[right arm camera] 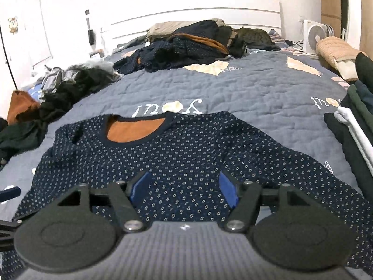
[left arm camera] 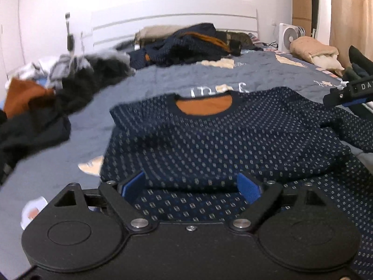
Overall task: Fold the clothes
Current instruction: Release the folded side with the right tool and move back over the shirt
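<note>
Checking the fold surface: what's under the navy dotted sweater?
The navy dotted sweater lies flat on the grey-blue quilt, partly covering the quilt's white lettering just above the collar. Orange lining shows inside the neck. Whatever else is beneath is hidden.

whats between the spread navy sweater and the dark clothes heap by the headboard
Only bare grey quilt with its white lettering lies between the navy sweater and the heap, clearest in the right wrist view.
</note>
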`<state>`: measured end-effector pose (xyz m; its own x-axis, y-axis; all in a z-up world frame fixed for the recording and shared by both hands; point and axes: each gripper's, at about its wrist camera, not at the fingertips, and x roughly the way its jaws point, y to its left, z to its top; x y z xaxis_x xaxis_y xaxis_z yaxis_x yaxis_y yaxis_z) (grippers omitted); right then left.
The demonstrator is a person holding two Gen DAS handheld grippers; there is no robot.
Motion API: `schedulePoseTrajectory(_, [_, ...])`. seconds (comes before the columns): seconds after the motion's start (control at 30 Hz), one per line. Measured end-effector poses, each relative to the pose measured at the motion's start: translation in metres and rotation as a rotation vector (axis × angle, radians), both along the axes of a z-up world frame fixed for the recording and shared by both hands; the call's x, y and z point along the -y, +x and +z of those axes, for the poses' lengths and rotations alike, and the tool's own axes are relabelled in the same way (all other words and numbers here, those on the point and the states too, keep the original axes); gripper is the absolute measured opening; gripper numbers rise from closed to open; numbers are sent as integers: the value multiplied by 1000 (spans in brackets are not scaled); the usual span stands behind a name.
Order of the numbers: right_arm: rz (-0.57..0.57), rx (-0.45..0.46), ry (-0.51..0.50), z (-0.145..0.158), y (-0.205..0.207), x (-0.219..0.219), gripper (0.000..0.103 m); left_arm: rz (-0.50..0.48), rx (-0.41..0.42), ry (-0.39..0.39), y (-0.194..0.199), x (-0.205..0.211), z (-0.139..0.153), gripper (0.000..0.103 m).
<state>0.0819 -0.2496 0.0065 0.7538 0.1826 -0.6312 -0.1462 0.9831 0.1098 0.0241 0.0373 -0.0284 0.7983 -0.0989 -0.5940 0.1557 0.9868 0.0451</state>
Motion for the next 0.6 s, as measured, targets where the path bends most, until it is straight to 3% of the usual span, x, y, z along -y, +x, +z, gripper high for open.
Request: schedulePoseTrajectory(0.6, [33, -35, 6, -7, -1, -13, 67, 27, 2, -12, -3, -4, 2, 86])
